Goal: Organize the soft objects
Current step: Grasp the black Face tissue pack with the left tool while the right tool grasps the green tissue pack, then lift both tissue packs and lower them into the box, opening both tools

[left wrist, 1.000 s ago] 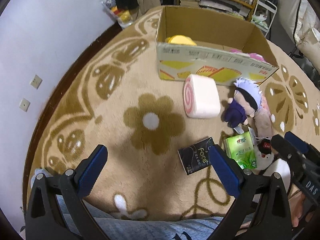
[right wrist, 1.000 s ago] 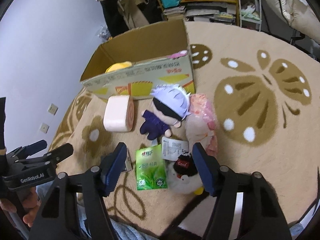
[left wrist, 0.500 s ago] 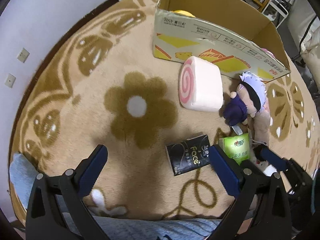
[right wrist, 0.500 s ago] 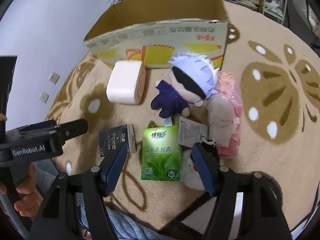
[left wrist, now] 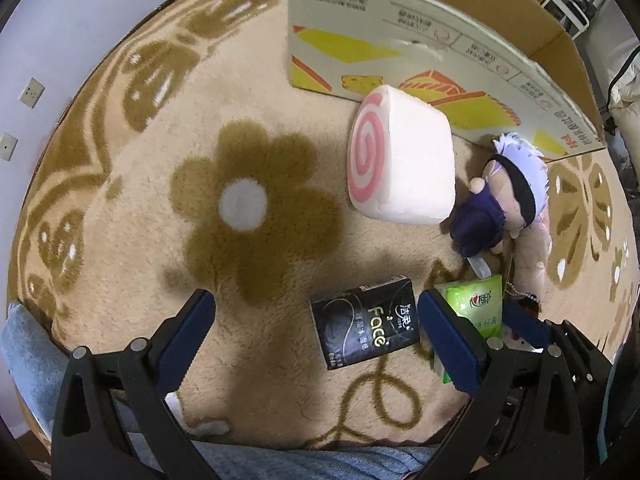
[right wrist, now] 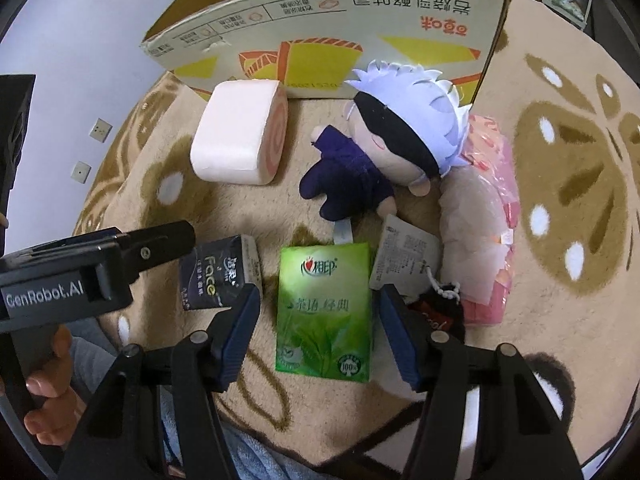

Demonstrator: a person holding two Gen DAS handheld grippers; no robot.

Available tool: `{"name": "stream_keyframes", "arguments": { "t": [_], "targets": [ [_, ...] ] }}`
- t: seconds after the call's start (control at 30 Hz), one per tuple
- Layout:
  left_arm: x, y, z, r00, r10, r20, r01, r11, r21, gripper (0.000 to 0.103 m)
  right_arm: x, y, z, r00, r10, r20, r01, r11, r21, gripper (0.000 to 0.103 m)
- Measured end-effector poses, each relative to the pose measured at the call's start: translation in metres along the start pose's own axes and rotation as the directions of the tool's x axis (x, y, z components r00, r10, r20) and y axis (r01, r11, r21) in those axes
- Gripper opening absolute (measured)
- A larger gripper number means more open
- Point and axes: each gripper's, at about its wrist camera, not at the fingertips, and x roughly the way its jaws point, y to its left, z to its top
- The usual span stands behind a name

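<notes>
tissue pack point(right wrist: 326, 312) before doll point(right wrist: 384, 152), box point(right wrist: 320, 40) behind

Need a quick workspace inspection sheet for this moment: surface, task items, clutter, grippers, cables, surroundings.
Surface: beige carpet with brown flower pattern.
Job's things: swirl-roll cushion, blindfolded plush doll, pink bagged plush, black tissue pack, green tissue pack, cardboard box.
Clutter: paper tag.
Grippers: left gripper open over the black pack; right gripper open, jaws closing astride the green pack.
Cables: nothing seen.
Surroundings: wall sockets.
</notes>
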Motion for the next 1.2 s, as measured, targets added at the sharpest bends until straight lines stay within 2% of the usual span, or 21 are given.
{"name": "stream_keyframes", "arguments": {
  "t": [0.33,0.47,0.73,0.83,0.97,1.03,1.07,1.1,1.2],
  "targets": [
    [0.023,-0.019,0.005,0.998,0.009,-0.055,-0.006,0.999,0.047,0.1,0.019,0.013,0.007,0.998,-0.048,-0.044,0.046,0.997,-0.058,0.065],
    [0.03,-0.02,0.006,0.998,0.019,-0.067,-0.015,0.999,0.049,0.1,0.027,0.011,0.009,0.995,-0.064,-0.072,0.061,0.997,-0.042,0.065],
    [0.051,-0.024,0.011,0.992,0.051,-0.112,-0.043,0.996,0.074,0.1,0.03,0.009,0.009,0.995,-0.057,-0.077,0.055,0.998,-0.032,0.065],
    [0.053,-0.026,0.01,0.991,0.061,-0.117,-0.052,0.995,0.08,0.096,0.03,0.009,0.008,0.995,-0.055,-0.079,0.053,0.998,-0.03,0.065],
    [0.058,-0.026,-0.001,0.991,0.075,-0.11,-0.065,0.994,0.084,0.086,0.026,0.003,0.006,0.995,-0.058,-0.082,0.055,0.998,-0.036,0.065],
    [0.058,-0.027,-0.004,0.991,0.089,-0.104,-0.081,0.993,0.083,0.078,0.026,0.003,0.005,0.994,-0.063,-0.085,0.06,0.997,-0.042,0.065],
    [0.058,-0.026,-0.004,0.989,0.114,-0.097,-0.105,0.991,0.086,0.069,0.025,0.003,0.003,0.994,-0.065,-0.085,0.061,0.997,-0.043,0.063],
    [0.056,-0.022,-0.006,0.987,0.127,-0.094,-0.12,0.989,0.085,0.067,0.026,0.004,0.003,0.994,-0.068,-0.084,0.064,0.997,-0.046,0.058],
    [0.054,-0.019,-0.007,0.99,0.109,-0.085,-0.103,0.992,0.07,0.066,0.026,0.006,0.003,0.994,-0.075,-0.076,0.071,0.996,-0.049,0.058]
  ]
}}
